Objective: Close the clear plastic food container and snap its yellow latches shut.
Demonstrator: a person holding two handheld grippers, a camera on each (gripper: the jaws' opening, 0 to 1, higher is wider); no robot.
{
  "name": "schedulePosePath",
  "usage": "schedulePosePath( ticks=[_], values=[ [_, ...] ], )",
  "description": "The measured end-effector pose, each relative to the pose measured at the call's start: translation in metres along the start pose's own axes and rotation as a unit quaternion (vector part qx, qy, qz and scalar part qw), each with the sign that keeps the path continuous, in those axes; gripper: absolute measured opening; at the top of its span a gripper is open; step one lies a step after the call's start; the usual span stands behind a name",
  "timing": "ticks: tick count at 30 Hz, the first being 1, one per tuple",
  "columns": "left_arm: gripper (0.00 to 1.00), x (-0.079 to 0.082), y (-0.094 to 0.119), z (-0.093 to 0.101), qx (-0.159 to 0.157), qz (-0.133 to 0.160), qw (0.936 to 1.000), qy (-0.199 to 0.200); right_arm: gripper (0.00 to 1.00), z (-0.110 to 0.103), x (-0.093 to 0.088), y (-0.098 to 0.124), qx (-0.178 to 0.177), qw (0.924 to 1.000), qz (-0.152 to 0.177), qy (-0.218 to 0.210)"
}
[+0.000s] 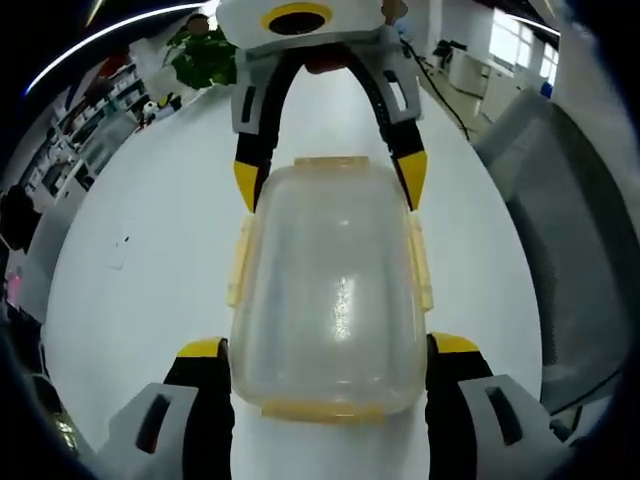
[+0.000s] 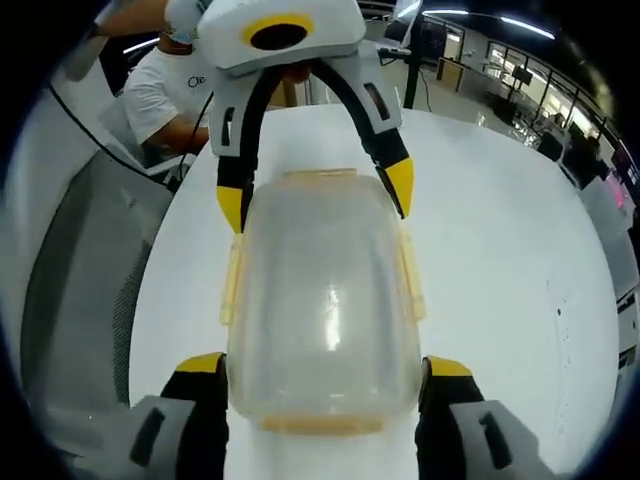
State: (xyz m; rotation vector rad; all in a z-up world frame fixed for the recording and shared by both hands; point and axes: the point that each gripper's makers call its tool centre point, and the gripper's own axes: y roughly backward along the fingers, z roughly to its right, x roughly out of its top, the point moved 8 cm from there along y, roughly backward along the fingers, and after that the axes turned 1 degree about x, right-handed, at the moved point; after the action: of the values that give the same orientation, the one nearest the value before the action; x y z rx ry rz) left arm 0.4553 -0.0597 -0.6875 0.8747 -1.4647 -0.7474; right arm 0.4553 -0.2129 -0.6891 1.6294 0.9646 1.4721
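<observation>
The clear plastic food container (image 1: 330, 290) lies on the white table (image 1: 150, 250) with its lid on. Yellow latches run along both long sides (image 1: 238, 262) and both ends (image 1: 322, 410); the side ones stick out a little. My left gripper (image 1: 328, 346) is open, one jaw on each side of the container's near end, close against its walls. My right gripper (image 1: 328, 182) faces it from the far end, also open around the box. In the right gripper view the same container (image 2: 322, 300) lies between my right gripper (image 2: 323, 365) and the left gripper (image 2: 315, 195).
A grey chair (image 1: 560, 220) stands by the table's edge, also seen as a grey chair (image 2: 85, 290). A potted plant (image 1: 205, 55) sits at the table's far end. A person in a white shirt (image 2: 165, 90) is behind the table. Bare tabletop (image 2: 500, 230) lies beside the container.
</observation>
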Motion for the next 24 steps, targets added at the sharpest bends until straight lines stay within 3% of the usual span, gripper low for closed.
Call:
schedulePosePath(
  ticks=[15, 24],
  values=[
    [0.77, 0.001, -0.004, -0.035, 0.002, -0.010, 0.9999, 0.005, 0.77, 0.038, 0.002, 0.002, 0.005, 1.0000, 0.004, 0.005],
    [0.78, 0.001, -0.004, -0.033, -0.001, -0.015, 0.9999, 0.003, 0.78, 0.033, 0.003, 0.001, -0.001, 1.0000, -0.005, 0.000]
  ],
)
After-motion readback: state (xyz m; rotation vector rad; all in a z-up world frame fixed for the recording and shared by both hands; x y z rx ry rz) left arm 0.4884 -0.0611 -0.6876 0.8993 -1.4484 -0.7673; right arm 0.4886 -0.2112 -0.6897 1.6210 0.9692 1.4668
